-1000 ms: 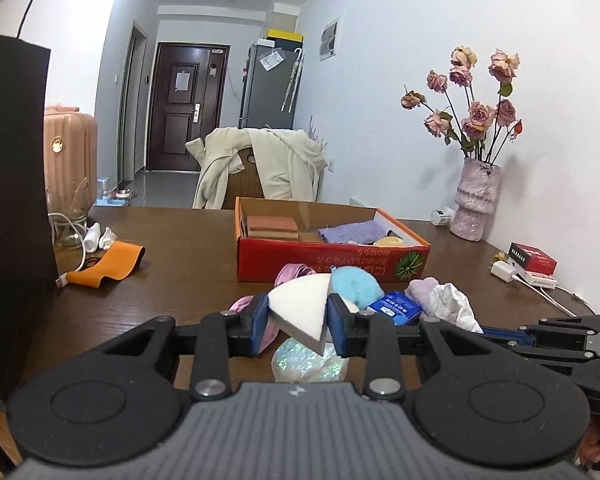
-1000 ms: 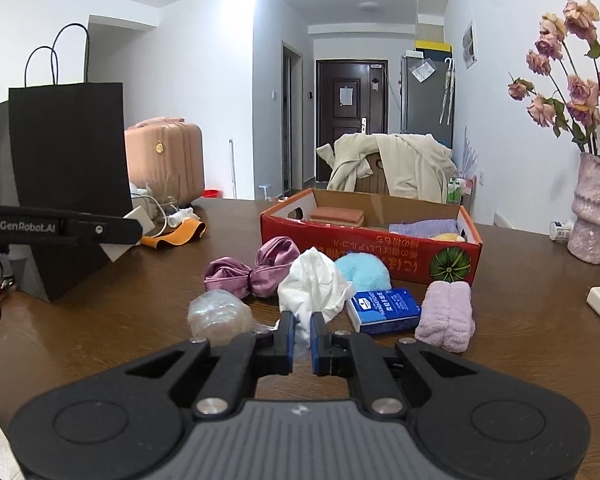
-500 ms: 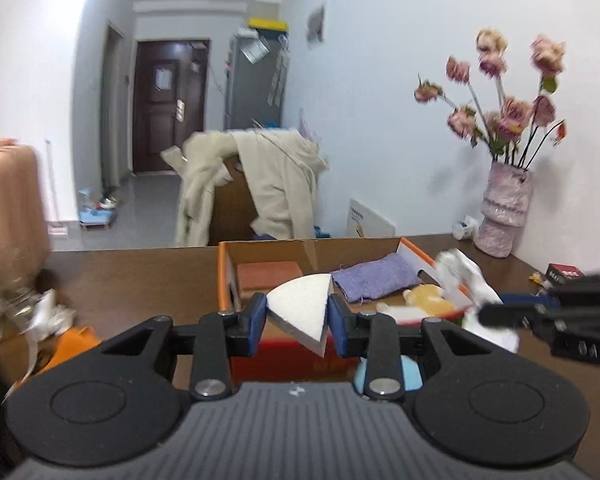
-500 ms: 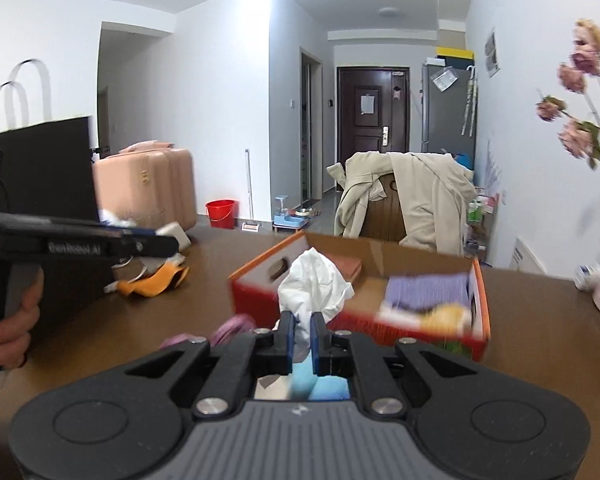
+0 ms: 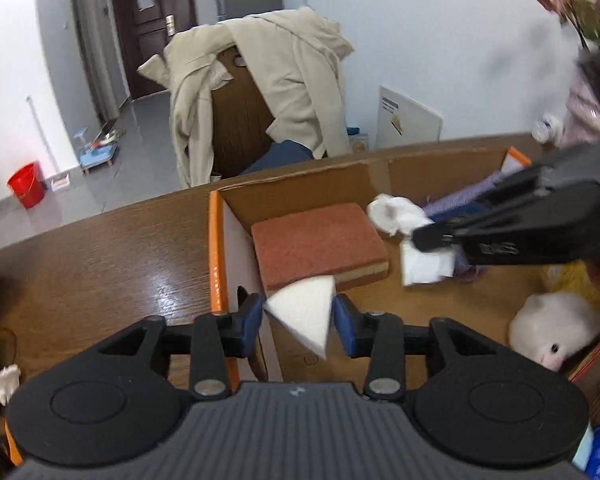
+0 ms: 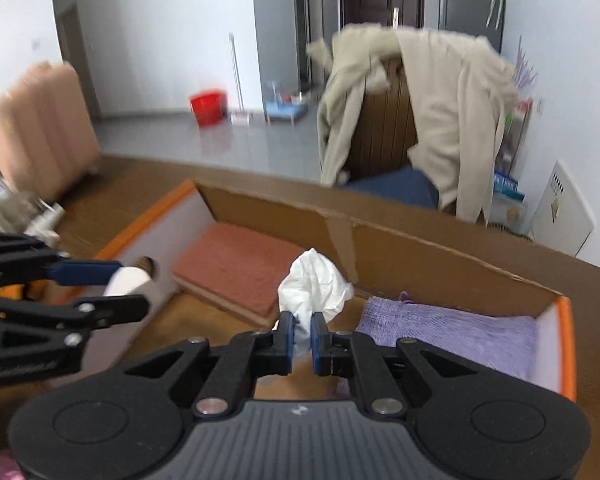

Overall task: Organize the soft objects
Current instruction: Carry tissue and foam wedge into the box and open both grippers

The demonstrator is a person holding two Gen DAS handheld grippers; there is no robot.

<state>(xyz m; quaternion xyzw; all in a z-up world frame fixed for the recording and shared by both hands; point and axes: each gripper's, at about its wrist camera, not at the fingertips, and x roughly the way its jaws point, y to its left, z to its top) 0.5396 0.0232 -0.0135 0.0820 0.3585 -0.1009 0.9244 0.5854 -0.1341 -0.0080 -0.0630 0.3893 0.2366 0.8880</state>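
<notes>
My left claw (image 5: 299,315) is clamped on a white foam wedge (image 5: 305,312), pinched by its two side corners, with its point hanging below the pads. My right claw (image 6: 301,330) is closed narrow on a bunch of crumpled white tissue (image 6: 315,286), most of it billowing above the pads. Both hang over the cardboard box (image 5: 292,178): the wedge just inside its left wall near the front corner, in front of the orange sponge block (image 5: 318,238), and the tissue over the middle, between that block and the purple cloth (image 6: 452,332).

My worries: the wedge sits close to the left wall, so it could tip out onto the table (image 5: 100,256) if I let go carelessly. The tissue may cling to a pad instead of dropping. My two claws are near each other and could knock together as I pull back.
</notes>
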